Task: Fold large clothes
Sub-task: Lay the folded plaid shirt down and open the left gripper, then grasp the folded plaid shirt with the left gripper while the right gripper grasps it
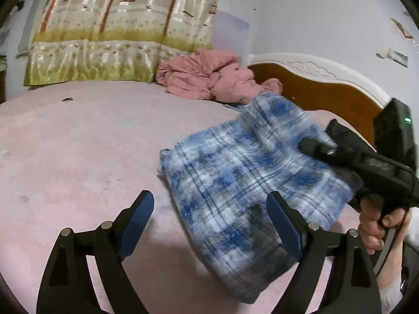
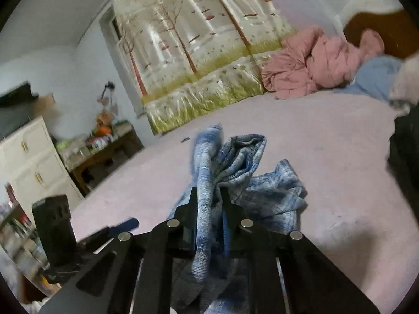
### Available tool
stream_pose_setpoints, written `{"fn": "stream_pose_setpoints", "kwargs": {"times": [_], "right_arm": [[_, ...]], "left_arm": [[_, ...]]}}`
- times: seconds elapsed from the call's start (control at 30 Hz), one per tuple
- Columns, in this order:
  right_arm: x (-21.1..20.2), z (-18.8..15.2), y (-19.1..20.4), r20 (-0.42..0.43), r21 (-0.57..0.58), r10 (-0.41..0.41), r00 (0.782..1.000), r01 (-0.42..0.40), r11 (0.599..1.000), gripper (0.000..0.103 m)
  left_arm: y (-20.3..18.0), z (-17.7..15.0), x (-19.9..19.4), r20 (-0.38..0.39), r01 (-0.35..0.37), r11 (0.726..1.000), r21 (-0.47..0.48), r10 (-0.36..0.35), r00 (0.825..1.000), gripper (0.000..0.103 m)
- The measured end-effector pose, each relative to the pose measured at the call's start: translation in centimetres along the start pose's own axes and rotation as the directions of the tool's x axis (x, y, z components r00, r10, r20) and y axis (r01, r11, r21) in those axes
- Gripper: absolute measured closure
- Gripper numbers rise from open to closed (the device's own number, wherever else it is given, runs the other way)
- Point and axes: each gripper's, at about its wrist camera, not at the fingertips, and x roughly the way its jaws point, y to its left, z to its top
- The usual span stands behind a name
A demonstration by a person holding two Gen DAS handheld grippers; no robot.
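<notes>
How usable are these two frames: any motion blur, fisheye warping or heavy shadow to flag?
Left wrist view: the blue plaid garment is motion-smeared, while the open left hand-held gripper stays sharp; fisheye bows the bed. Right wrist view: the cabinet is blurred; cloth in the right hand-held gripper is crisp. Lighting soft, shadows mild.

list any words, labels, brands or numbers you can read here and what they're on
None can be read.
Right gripper body in the left wrist view: a pale embossed mark, too blurred to read.
Paper scraps on the wall: too small to tell if they carry text.
Clutter on the side table: blurred, no label legible.
Blue plaid garment, curtain: pattern only, no text.
</notes>
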Motion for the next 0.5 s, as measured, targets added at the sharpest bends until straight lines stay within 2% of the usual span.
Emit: {"fn": "stream_pose_setpoints", "kwargs": {"times": [0.07, 0.1, 0.13, 0.2, 0.23, 0.27, 0.37, 0.43, 0.5], "right_arm": [[0.4, -0.8, -0.9, -0.056, 0.045, -0.115, 0.992, 0.117, 0.992, 0.086], [1.2, -1.4, -2.1, -0.090, 0.066, -0.173, 0.981, 0.179, 0.982, 0.085], [2.0, -2.0, -3.0, -0.120, 0.078, -0.207, 0.971, 0.217, 0.973, 0.080], [2.9, -3.0, -4.4, -0.156, 0.087, -0.234, 0.959, 0.250, 0.964, 0.067], [2.7, -3.2, -5.0, -0.148, 0.111, -0.230, 0.962, 0.247, 0.963, 0.055], [2.1, -3.1, -5.6, -0.129, 0.143, -0.229, 0.965, 0.247, 0.958, 0.050], [0.0, -2.9, -6.3, -0.076, 0.164, -0.255, 0.964, 0.264, 0.951, 0.050], [-0.6, -2.7, -6.6, -0.100, 0.117, -0.290, 0.952, 0.301, 0.946, 0.050], [-1.5, -2.9, -6.9, -0.117, 0.122, -0.289, 0.950, 0.302, 0.945, 0.050]], "left_arm": [[-0.4, -0.2, 0.5, -0.024, -0.019, 1.000, 0.023, 0.019, 1.000, 0.013], [-0.6, -0.4, 1.1, -0.055, -0.035, 0.999, 0.042, 0.037, 0.998, 0.010], [-0.9, -0.7, 2.0, -0.102, -0.070, 0.995, 0.067, 0.076, 0.992, 0.009], [-1.2, -1.3, 3.4, -0.161, -0.121, 0.988, 0.091, 0.135, 0.978, 0.005], [-1.2, -1.4, 3.4, -0.159, -0.114, 0.989, 0.090, 0.127, 0.979, 0.005], [-1.1, -1.4, 3.2, -0.148, -0.109, 0.990, 0.084, 0.121, 0.982, 0.005], [-1.2, -1.8, 2.8, -0.139, -0.122, 0.988, 0.096, 0.135, 0.981, 0.005], [-1.5, -2.1, 2.5, -0.126, -0.125, 0.986, 0.106, 0.138, 0.982, 0.006], [-1.7, -2.2, 1.9, -0.103, -0.119, 0.987, 0.113, 0.130, 0.986, 0.007]]}}
